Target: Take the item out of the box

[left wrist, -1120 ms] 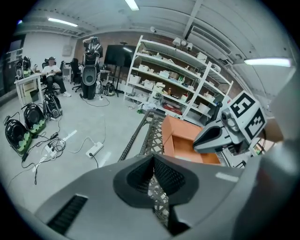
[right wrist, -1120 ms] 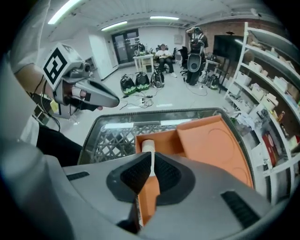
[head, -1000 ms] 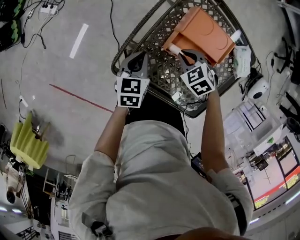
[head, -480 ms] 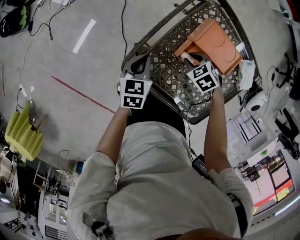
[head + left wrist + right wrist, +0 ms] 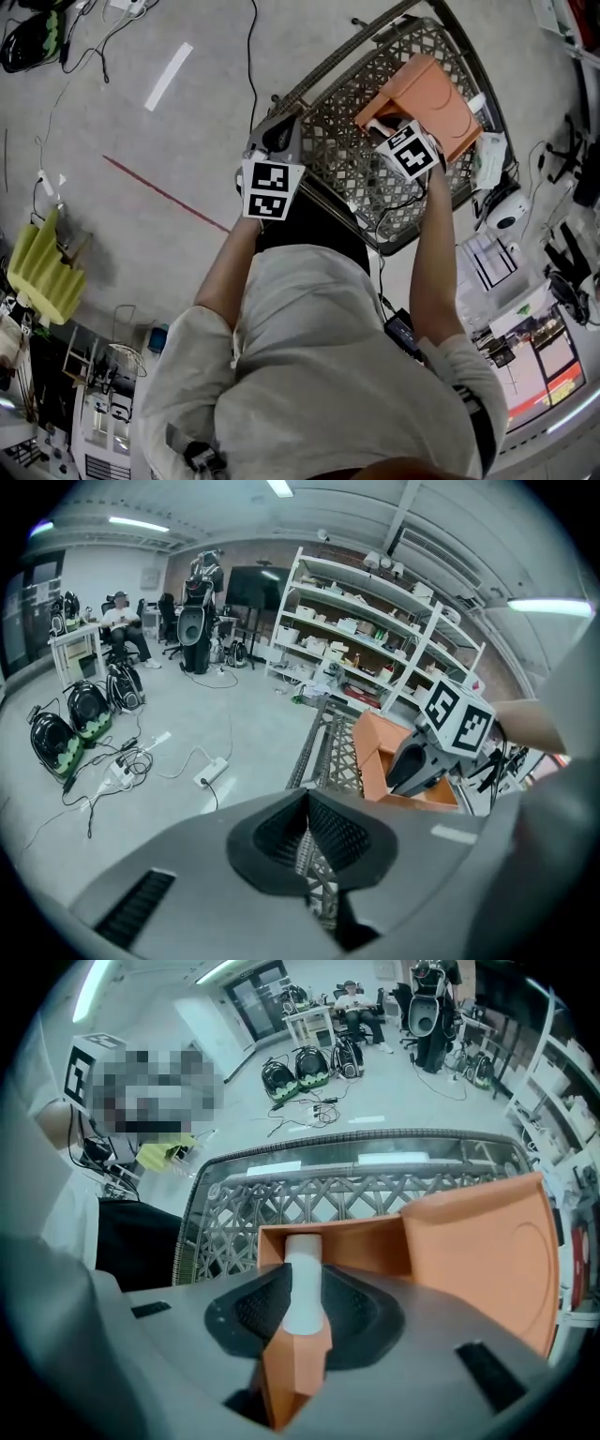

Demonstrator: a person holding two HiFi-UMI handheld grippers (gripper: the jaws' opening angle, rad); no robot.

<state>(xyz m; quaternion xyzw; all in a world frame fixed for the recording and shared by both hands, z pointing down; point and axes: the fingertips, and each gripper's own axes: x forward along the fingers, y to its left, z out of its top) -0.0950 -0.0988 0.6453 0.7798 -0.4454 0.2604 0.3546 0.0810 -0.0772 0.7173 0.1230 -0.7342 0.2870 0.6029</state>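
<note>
Head view findings: we record one wire basket (image 5: 349,167) in front of the person, and one orange box (image 5: 433,92) lying tilted inside it toward the far right side. The right gripper (image 5: 388,125) is at the box's near corner, pointing steeply down. In the right gripper view its jaws have just been closing and now pinch a folded orange flap (image 5: 292,1372) together with one white strip (image 5: 302,1283) that runs from it into the box mouth; both pads bear on that strip. We judge that this hold is meant to pull the flap back and open the box, since the item must come out through that mouth. The item itself is not visible to us: the box interior shows only orange walls, and we cannot say whether the white strip belongs to the item or to the box. The left gripper (image 5: 284,120) sits at the basket's near left rim, well apart from the box. In the left gripper view its pads are pressed together at the tips with nothing caught between them; basket lattice shows only through the gap behind the tips. We judge that it is parked there, or placed to steady the basket, while the other works. Count: two grippers, one marker cube (image 5: 272,187) on each, one basket, one box, one flap in hand, one white strip, no item seen.
</note>
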